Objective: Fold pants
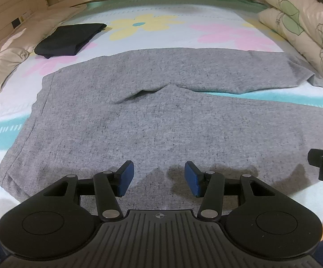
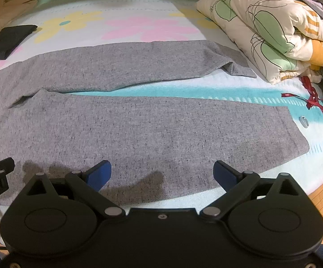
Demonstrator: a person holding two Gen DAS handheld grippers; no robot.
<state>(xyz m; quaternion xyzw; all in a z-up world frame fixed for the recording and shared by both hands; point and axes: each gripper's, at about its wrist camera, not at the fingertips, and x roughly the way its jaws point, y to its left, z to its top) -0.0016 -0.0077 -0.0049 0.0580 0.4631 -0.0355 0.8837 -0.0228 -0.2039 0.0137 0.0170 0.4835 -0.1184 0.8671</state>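
Cut off by frame edges: grey pants at the right in the left wrist view and at the left in the right wrist view, folded quilt at top right, red ribbon's lettering too small to read.

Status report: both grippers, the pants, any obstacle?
Left gripper open, empty. Right gripper open, empty. Grey pants flat on bed, legs apart, unfolded. Nothing on them.

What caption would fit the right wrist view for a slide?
Open right hand-held gripper hovering over grey knit pants spread flat on a flower-patterned bed sheet, before folding.
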